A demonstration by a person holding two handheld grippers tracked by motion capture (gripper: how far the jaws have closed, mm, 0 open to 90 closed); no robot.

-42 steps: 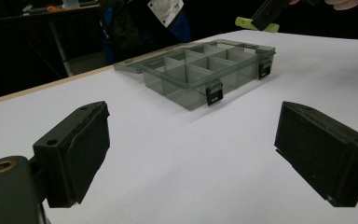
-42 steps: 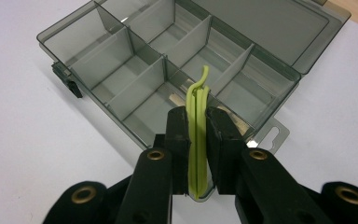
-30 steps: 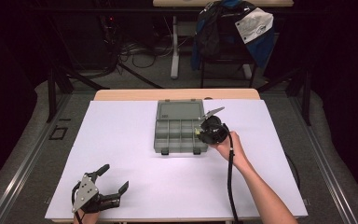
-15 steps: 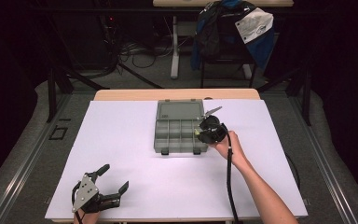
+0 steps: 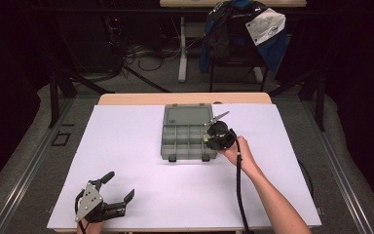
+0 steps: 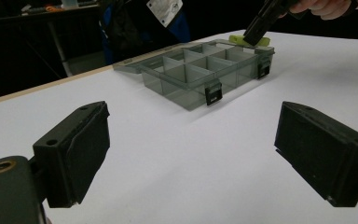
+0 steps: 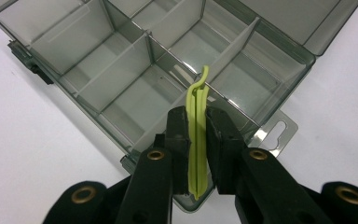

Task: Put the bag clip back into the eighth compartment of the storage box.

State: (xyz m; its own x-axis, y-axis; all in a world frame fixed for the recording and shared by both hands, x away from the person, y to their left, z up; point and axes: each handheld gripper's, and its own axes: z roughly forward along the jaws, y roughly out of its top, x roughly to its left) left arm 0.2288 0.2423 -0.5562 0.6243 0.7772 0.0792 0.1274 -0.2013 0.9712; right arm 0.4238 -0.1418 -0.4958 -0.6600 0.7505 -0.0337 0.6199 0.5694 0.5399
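Yellow-green thin plastic clip sits clamped edge-on in right gripper above open grey compartment box, likely for drop-in; left gripper rests jaws apart, empty.

Bright, even overhead light on the white table against near-black surroundings, soft short shadow under the organizer box, mild glare on its clear dividers in the right gripper view, slight softness in the high view, near jaws blurred and noticeably wide-angle stretched in the left gripper view.
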